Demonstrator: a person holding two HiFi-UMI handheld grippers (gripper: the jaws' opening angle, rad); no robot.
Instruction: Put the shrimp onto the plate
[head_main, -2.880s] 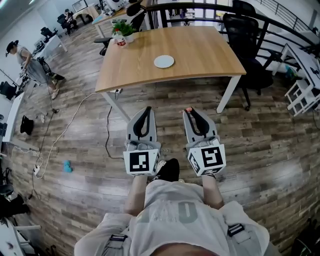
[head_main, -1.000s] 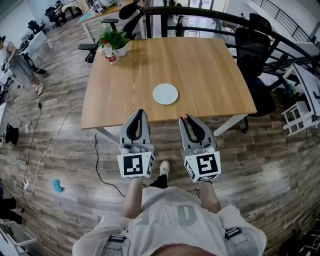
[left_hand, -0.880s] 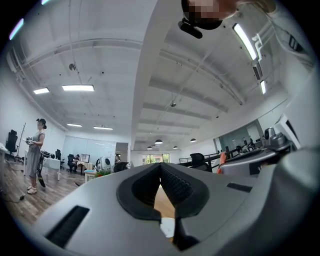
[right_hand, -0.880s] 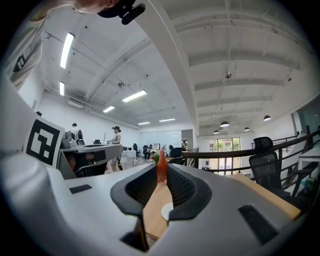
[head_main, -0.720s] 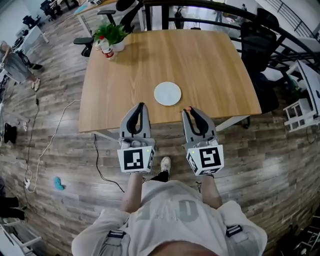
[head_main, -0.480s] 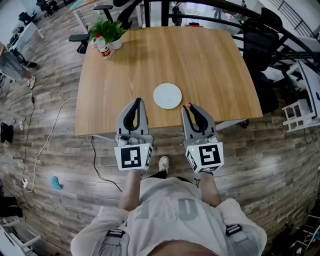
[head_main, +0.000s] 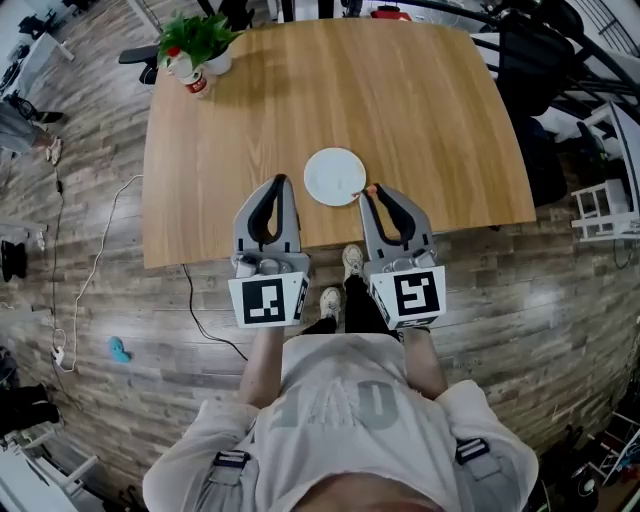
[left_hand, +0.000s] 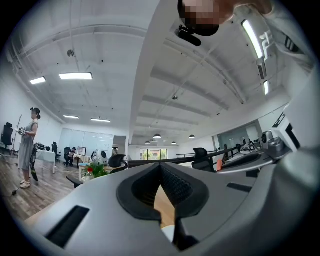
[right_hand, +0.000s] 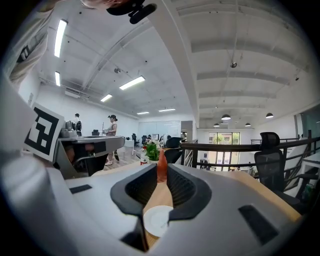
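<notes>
Shrimp, slim and orange, is pinched at the right gripper's jaw tips, its long axis upright in the right gripper view, just beside the white plate. Both grippers reach forward side by side over the table's near edge. The left gripper's jaws are pressed together with nothing between them.

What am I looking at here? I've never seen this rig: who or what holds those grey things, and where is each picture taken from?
There is no robot here. A person holds a grey hand-held tool in each hand. The head view looks down from a camera on the person's head, and each gripper view looks along one tool's jaws. On the wooden table sits an empty white plate, with a potted plant at the far corner. The left tool has its jaws together with nothing in them. The right tool pinches a small orange shrimp at its tips, near the plate's edge. The cubes with square markers are parts of the tools.
</notes>
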